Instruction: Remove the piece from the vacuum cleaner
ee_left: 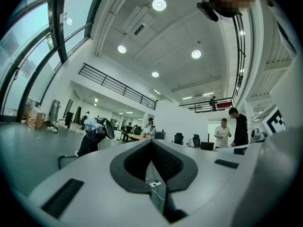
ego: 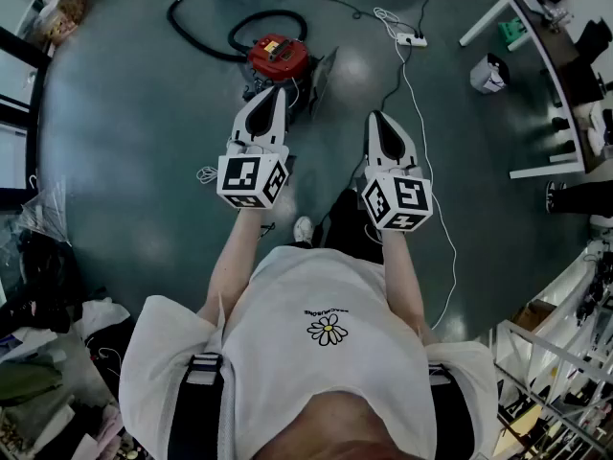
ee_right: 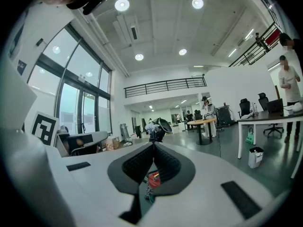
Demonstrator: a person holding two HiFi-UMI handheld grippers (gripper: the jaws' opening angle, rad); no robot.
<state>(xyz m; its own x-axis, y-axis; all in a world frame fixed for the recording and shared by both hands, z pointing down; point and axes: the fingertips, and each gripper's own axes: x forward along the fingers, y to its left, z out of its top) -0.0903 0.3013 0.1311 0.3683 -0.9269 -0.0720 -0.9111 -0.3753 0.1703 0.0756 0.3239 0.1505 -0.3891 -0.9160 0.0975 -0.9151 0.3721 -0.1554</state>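
Closed and empty, two in all: left gripper (ego: 277,91) and right gripper (ego: 376,116). One red vacuum cleaner (ego: 278,57) stands on the floor (ego: 124,142) beyond

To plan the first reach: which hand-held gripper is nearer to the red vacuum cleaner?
Left. The left hand-held gripper points at the red vacuum cleaner, its tip just below it in the head view; the right hand-held gripper sits farther off to the right.

Glossy dark floor (ego: 124,113); white desks (ee_right: 270,116) right, tall windows (ee_right: 71,108) left, round ceiling lights (ee_right: 122,4), perhaps a mezzanine railing (ee_right: 165,85) far off.
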